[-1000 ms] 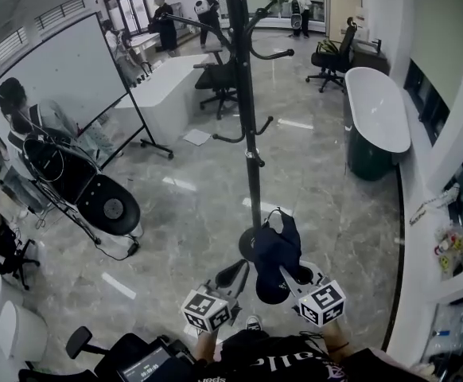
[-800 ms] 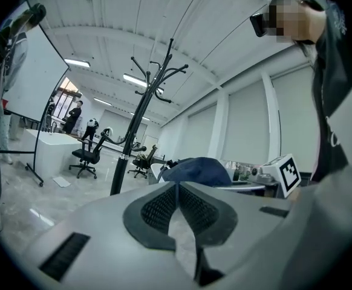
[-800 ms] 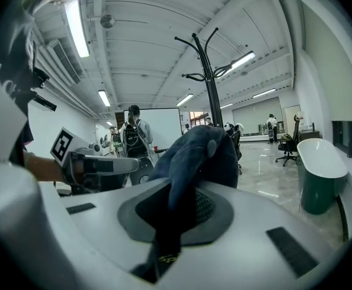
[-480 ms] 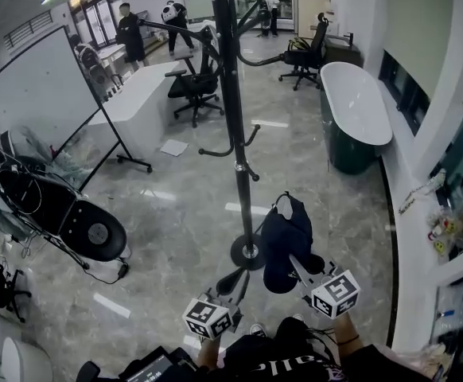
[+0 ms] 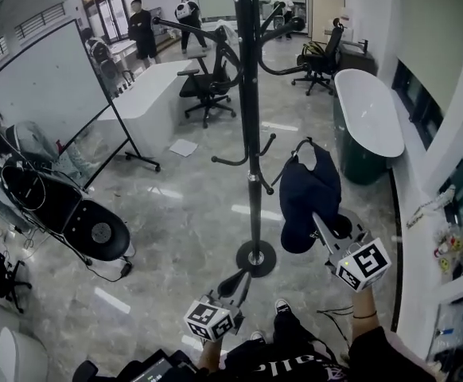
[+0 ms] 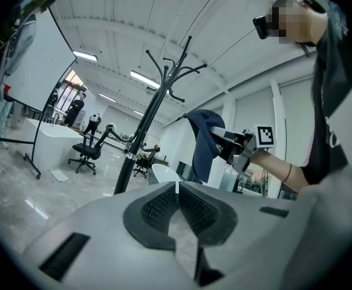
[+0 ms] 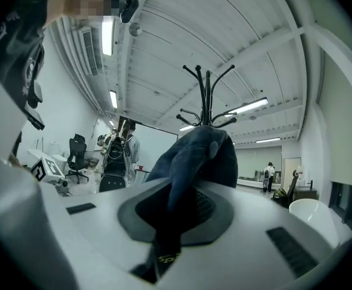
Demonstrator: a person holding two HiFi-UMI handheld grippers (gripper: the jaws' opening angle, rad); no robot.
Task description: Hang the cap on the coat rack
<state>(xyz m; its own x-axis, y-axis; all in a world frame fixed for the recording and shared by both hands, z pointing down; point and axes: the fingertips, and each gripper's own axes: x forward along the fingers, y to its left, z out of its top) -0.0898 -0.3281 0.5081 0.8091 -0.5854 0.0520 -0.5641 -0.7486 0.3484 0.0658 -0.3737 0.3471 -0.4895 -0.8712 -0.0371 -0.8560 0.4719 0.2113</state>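
The black coat rack (image 5: 250, 94) rises from its round base (image 5: 256, 259) in the middle of the head view; its top hooks (image 7: 207, 95) show in the right gripper view. My right gripper (image 5: 320, 223) is shut on the dark navy cap (image 5: 307, 193) and holds it up just right of the pole, level with the lower hooks (image 5: 268, 143). The cap (image 7: 197, 156) fills the space between the right jaws. My left gripper (image 5: 233, 279) hangs low in front of the base, shut with nothing in it. From the left gripper view the cap (image 6: 201, 144) hangs beside the rack (image 6: 146, 132).
A whiteboard on wheels (image 5: 48, 94) and a black round device on a stand (image 5: 96, 229) stand at the left. A white desk (image 5: 156, 94) with office chairs (image 5: 208, 86) lies beyond the rack, a white and green tub (image 5: 371, 118) at the right. People stand at the far back.
My right gripper has lifted the cap up and to the right, from low near the base to the height of the lower hooks. The left gripper has stayed low.
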